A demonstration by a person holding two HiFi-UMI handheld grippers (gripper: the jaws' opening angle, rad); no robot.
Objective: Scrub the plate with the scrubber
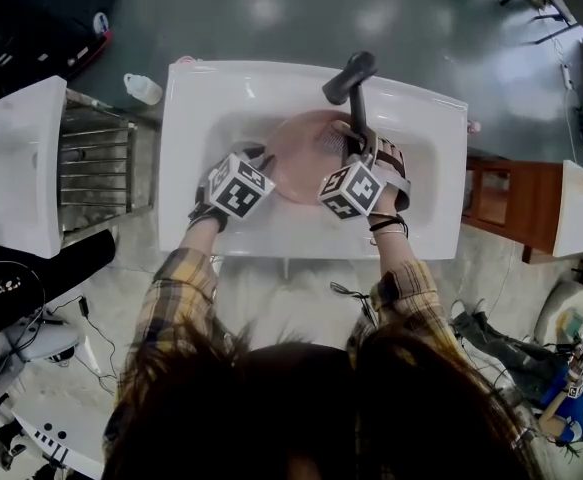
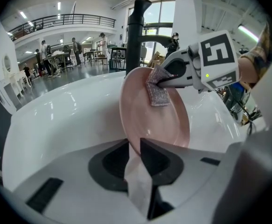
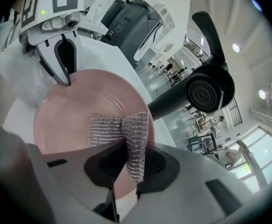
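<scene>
The plate [image 2: 154,120] loses its lower rim behind the fingers [image 2: 156,157] of the left gripper [image 2: 134,141], and its near edge lies under those of the right gripper [image 3: 129,169]. The scrubber [image 3: 133,134] drops between the right fingers, lower end unseen. The faucet [image 2: 135,36] hides its foot beyond the plate's far rim. In the head view both sets of fingertips are covered.

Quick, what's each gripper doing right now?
Left gripper: jaws closed on the plate rim.
Right gripper: jaws closed on the scrubber.
</scene>
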